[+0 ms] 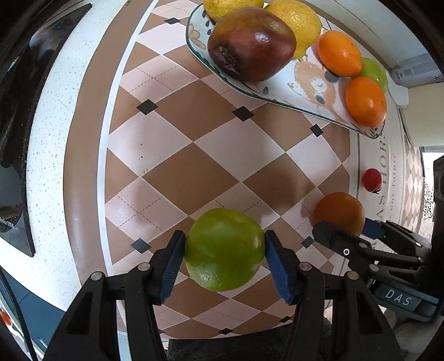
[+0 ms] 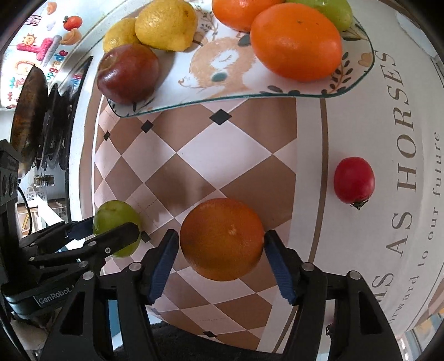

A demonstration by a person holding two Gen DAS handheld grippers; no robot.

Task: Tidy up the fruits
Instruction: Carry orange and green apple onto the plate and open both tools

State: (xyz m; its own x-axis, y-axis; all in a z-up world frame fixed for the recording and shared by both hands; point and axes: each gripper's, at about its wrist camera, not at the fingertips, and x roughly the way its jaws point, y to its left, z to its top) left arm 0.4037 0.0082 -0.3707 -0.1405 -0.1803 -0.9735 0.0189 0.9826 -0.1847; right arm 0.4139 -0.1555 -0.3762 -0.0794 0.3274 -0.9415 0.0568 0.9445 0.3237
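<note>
Over the checkered mat (image 1: 194, 172) on the counter (image 1: 50, 166), left claw (image 1: 224, 252) squeezing a green fruit (image 1: 224, 250), blue pads (image 1: 173, 266) tight on both sides. Just beside it, right claw (image 2: 220, 250) gripping a dark orange (image 2: 222, 238) the same way. Farther back, a bear-picture plate (image 2: 222, 80) loaded with a red apple (image 2: 127, 73), two yellow lemons (image 2: 166, 23), two bright oranges (image 2: 295, 41) and a green fruit at the back (image 2: 333, 11). Off to the right, alone on the mat's white edge, a small red tomato (image 2: 353, 180).
</note>
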